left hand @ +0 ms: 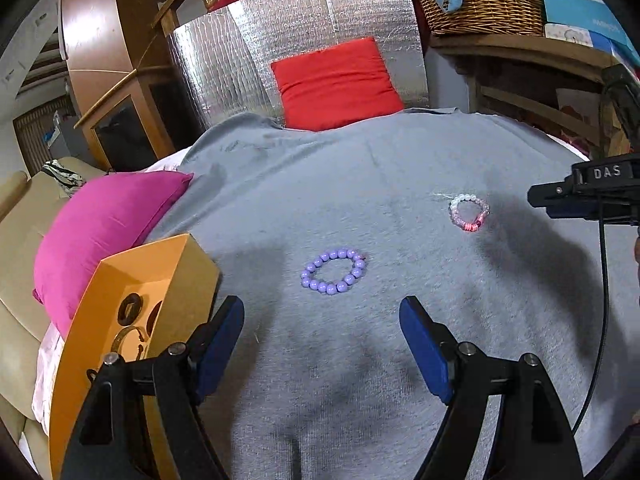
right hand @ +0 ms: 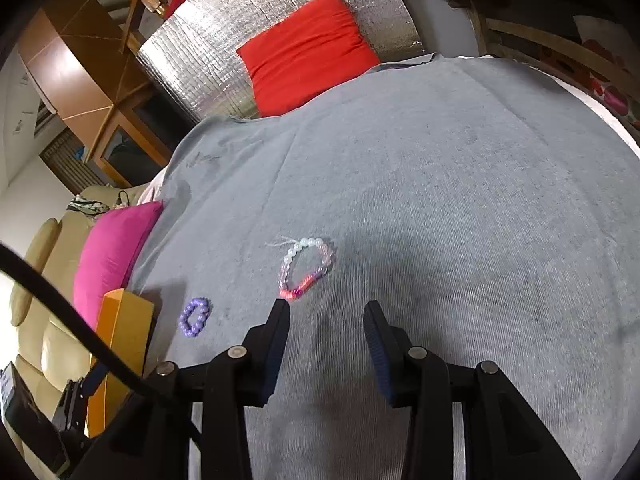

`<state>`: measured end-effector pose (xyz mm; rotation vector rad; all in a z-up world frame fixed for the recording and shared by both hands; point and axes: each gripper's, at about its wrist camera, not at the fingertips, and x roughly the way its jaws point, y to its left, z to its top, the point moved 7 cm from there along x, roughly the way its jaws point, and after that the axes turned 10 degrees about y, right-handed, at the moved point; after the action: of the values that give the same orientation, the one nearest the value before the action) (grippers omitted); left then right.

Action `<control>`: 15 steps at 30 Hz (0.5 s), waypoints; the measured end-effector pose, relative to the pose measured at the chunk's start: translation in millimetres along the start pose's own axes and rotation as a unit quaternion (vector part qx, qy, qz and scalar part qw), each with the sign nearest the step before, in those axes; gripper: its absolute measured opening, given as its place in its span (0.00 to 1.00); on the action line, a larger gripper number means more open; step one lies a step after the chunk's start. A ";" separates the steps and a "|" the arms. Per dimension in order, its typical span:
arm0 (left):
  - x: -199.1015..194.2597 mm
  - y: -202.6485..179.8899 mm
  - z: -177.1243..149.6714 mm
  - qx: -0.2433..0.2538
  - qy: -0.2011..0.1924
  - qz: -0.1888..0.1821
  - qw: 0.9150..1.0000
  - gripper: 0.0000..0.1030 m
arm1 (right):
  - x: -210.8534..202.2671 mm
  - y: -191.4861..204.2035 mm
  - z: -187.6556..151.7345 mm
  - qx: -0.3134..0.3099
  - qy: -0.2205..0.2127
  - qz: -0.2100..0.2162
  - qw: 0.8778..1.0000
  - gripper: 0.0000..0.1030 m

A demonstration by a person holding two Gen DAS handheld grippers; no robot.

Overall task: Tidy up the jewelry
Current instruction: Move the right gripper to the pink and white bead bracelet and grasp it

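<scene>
Left wrist view shows my left gripper [left hand: 322,316] spread wide and empty, lined up on the purple bead bracelet [left hand: 333,271] lying flat just ahead on the grey blanket [left hand: 360,184], ready to straddle it. My right gripper [right hand: 326,312] stands partly open, also empty, its left fingertip close to the pink-and-white bracelet [right hand: 306,267]. The orange box [left hand: 132,312] sits at my left; it seems to hold some pieces already, presumably the destination.

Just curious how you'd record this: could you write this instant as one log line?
left gripper: open, empty, facing purple bracelet | right gripper: open, empty, near pink-white bracelet | both bracelets on grey cloth | orange box: beside left gripper
</scene>
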<state>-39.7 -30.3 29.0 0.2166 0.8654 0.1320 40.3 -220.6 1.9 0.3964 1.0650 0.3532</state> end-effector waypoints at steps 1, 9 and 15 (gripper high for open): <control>1.0 -0.7 0.6 -0.001 0.002 -0.002 1.000 0.78 | 1.2 -0.8 1.6 0.004 0.000 0.002 1.000 0.41; 6.8 -6.0 3.9 -0.004 0.010 -0.014 1.000 0.78 | 22.4 1.9 18.9 0.011 -0.001 -0.008 1.000 0.41; 12.0 -5.8 4.2 -0.007 0.017 -0.020 1.000 0.78 | 42.9 5.1 33.8 0.006 -0.002 -0.035 0.999 0.41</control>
<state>-28.6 -34.0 21.4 0.1836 0.9028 0.1040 89.0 -201.1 -14.2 0.3687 1.0752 0.2837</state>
